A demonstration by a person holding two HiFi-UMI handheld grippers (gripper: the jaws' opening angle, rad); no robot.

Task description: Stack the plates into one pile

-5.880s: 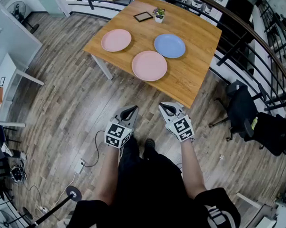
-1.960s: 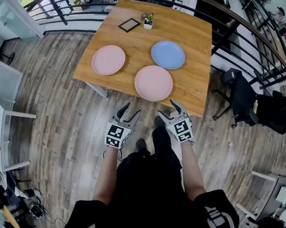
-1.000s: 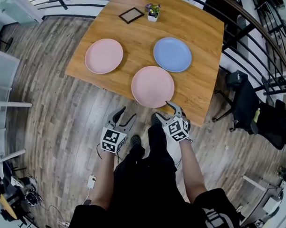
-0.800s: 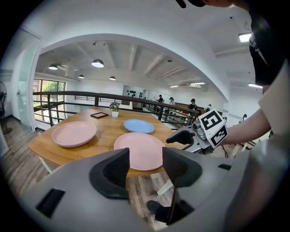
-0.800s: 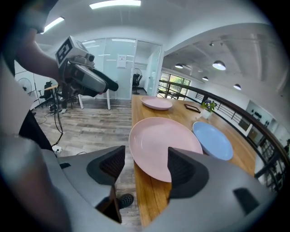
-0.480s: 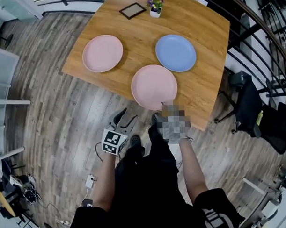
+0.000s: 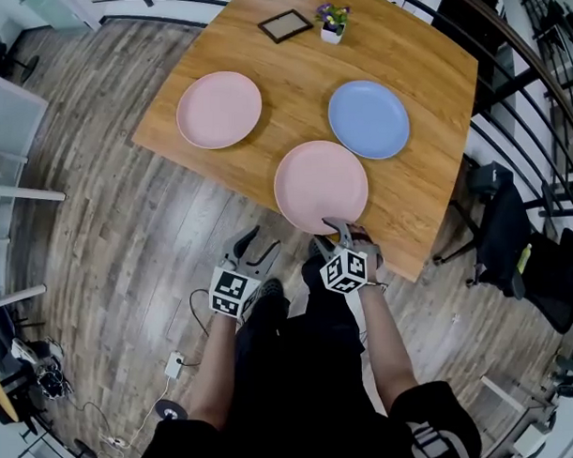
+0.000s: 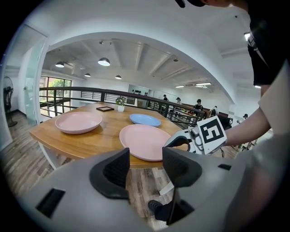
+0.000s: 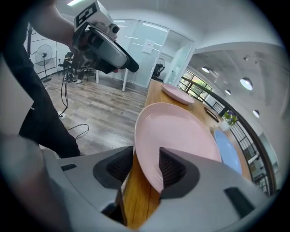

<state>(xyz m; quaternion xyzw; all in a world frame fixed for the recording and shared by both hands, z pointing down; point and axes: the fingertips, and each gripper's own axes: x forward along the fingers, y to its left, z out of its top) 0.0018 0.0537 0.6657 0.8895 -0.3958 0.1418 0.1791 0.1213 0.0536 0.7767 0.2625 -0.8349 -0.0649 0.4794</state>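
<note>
**A:** How far are we with the pile?

**B:** Only at the beginning, we think. All three plates lie apart on the desk (image 7: pixel 290 73), and none is on top of another. The near pink plate (image 7: pixel 321 186) is at the near edge. The far pink plate (image 7: pixel 218 109) is by the left corner. The blue plate (image 7: pixel 369 119) is behind the near one, toward the right edge.

**A:** And our two hands?

**B:** The right hand-held gripper (image 7: pixel 343 233) has its jaws around the rim of the near pink plate. The jaws have just been closing. A little wood shows between one pad and the rim, so we judge it does not clamp yet. The plate lies flat on the desk. The left hand-held gripper (image 7: pixel 254 245) hangs off the near edge, with its jaws apart and nothing between them.

**A:** So what is left?

**B:** Almost all of it. We must take the first plate, put it on a second one, and then join the third.
</note>
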